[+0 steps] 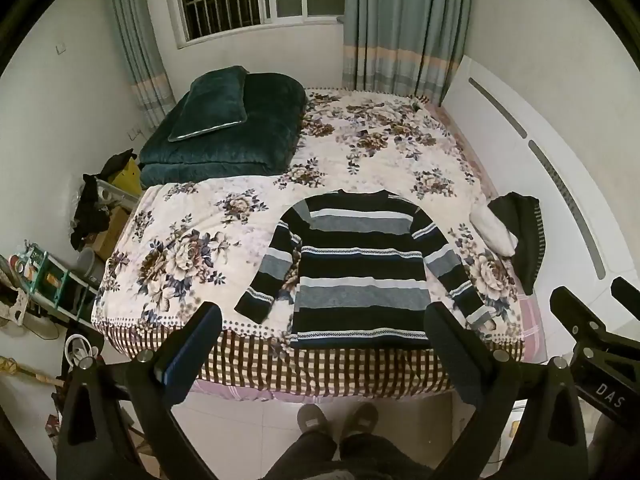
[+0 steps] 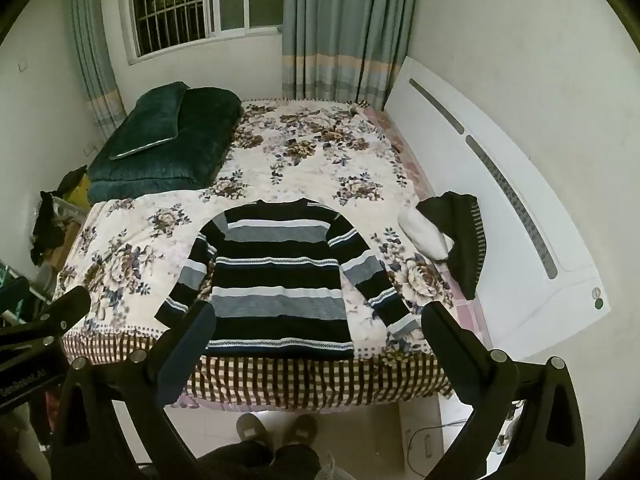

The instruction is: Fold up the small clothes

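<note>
the striped sweater [image 1: 360, 276] lies flat on the bed [image 1: 400, 140], beyond both wide-open, empty hand-held grippers [image 1: 324, 336] [image 2: 318, 330].

Both wrist views look down and forward from the bed's [image 1: 168, 248] foot, held well back; the left sits further left. Both share sweater [image 1: 356, 268], window [image 2: 192, 0].

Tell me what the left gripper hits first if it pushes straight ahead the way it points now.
Probably the striped sweater lying flat on the bed. The left gripper, jaws wide open and empty, points toward its hem. Depth is unclear through the fisheye, so the bed's near edge might come first.
</note>
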`<state>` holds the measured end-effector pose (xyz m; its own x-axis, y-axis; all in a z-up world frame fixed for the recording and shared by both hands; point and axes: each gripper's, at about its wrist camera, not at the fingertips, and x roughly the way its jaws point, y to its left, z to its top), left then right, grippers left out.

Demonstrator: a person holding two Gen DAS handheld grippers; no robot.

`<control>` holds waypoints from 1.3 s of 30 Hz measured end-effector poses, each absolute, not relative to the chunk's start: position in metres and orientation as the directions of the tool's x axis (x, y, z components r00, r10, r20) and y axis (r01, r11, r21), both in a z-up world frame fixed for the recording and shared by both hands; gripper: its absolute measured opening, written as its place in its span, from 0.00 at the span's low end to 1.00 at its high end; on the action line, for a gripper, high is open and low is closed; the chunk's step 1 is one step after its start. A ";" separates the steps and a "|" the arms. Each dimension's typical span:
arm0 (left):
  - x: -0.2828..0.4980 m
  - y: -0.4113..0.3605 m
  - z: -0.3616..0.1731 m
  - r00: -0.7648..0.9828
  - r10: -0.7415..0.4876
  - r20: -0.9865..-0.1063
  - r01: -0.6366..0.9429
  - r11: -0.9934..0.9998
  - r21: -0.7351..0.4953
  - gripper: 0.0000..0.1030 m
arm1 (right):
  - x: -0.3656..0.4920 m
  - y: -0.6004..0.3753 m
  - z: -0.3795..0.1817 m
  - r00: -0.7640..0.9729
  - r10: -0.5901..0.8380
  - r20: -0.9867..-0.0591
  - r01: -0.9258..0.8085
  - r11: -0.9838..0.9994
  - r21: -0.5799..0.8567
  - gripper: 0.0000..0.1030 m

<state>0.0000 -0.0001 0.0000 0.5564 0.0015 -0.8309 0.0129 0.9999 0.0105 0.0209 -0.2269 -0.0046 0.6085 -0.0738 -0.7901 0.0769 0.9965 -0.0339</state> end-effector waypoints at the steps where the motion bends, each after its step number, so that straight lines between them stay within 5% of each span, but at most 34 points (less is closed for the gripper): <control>1: 0.000 0.000 0.000 0.557 -0.002 -0.831 0.014 1.000 0.007 1.00 | 0.021 -0.227 -0.004 0.605 -0.079 -0.792 0.077 0.996 -0.040 1.00; 39: 0.003 -0.013 0.016 0.574 -0.018 -0.819 0.015 1.000 -0.012 1.00 | 0.023 -0.230 0.012 0.623 -0.083 -0.778 0.078 0.996 -0.044 1.00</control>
<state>0.0031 -0.0126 0.0155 0.5740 -0.0183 -0.8186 0.0151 0.9998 -0.0118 0.0231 -0.2305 0.0116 0.6234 -0.0829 -0.7775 0.0782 0.9960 -0.0435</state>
